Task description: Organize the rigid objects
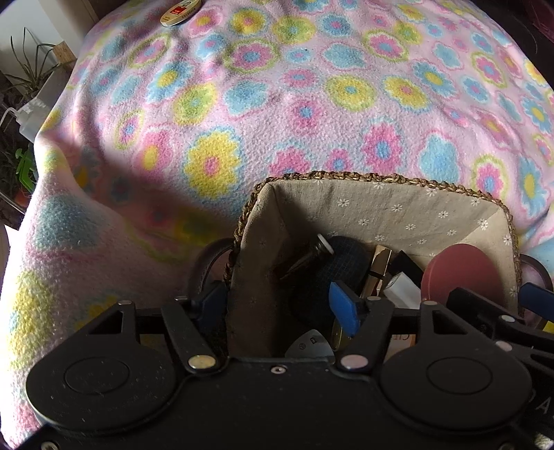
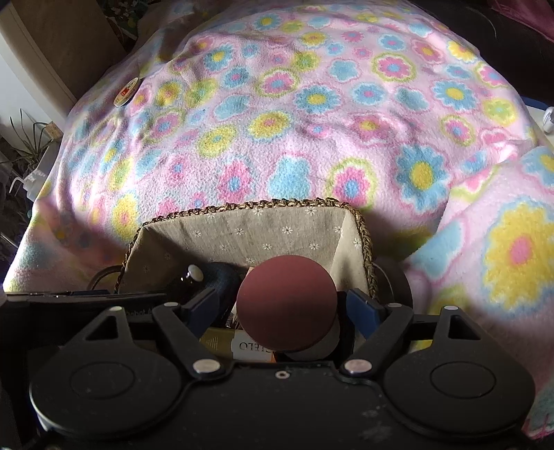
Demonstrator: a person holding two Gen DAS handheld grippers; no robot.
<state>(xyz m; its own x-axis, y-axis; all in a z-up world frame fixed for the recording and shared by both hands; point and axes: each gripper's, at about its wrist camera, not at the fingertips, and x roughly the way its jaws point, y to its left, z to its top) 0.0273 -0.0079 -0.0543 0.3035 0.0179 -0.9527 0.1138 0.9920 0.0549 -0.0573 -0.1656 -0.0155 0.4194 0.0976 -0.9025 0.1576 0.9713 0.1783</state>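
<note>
Left wrist: left hand-held gripper (image 1: 277, 301) open astride the basket (image 1: 381, 180) wall, holding nothing; round tin (image 1: 180, 12) far ahead on the blanket (image 1: 242, 104).

Right wrist: right hand-held gripper (image 2: 285, 308) parted around the maroon disc (image 2: 287, 304) inside the basket, seemingly unclamped.

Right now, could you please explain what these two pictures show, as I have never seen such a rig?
A person holds a two-fingered claw in each hand; each picture comes from a camera on one claw, looking along its fingers. Both point down into a lined woven basket on a flowered blanket. The left claw stands open astride the basket's left wall. The right claw is open around a maroon-topped container, not pressing it. A small round tin lies farther off.
</note>
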